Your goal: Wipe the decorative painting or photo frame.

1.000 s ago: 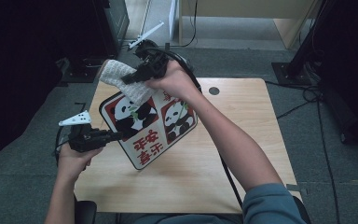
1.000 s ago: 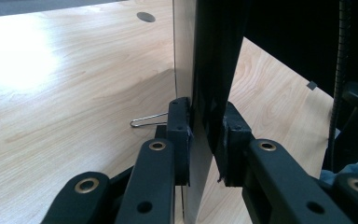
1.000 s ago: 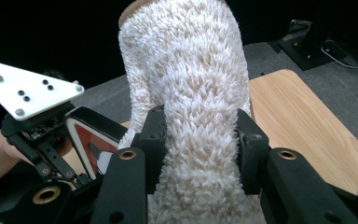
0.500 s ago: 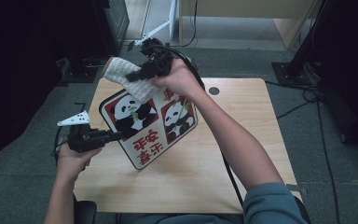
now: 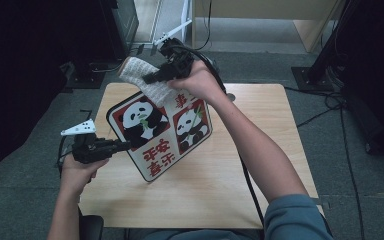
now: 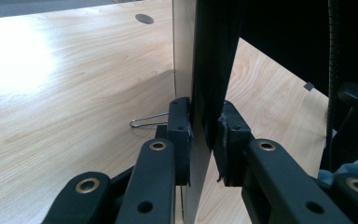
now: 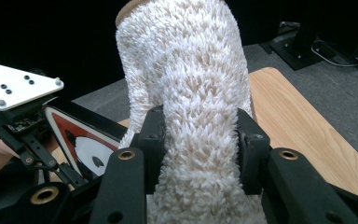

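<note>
A square board (image 5: 162, 135) printed with two pandas and red characters stands tilted over the wooden table (image 5: 260, 165). My left gripper (image 5: 122, 145) is shut on the board's left edge; in the left gripper view the pads clamp the thin panel (image 6: 205, 70) edge-on at my left gripper (image 6: 204, 135). My right gripper (image 5: 152, 77) is shut on a fluffy white cloth (image 5: 142, 77) held at the board's top edge. Seen from the right gripper view, the cloth (image 7: 191, 84) bulges between the jaws of my right gripper (image 7: 200, 140), with the board (image 7: 81, 140) below left.
A thin metal wire stand (image 6: 147, 122) lies on the table behind the board. A round cable hole (image 5: 230, 97) sits near the table's far edge. Cables (image 5: 325, 107) trail over the grey floor to the right. Dark equipment (image 5: 125, 20) stands beyond the table.
My right gripper has lifted slightly with the cloth, from the board's panda face up to its top edge. The left gripper and the board have stayed put.
</note>
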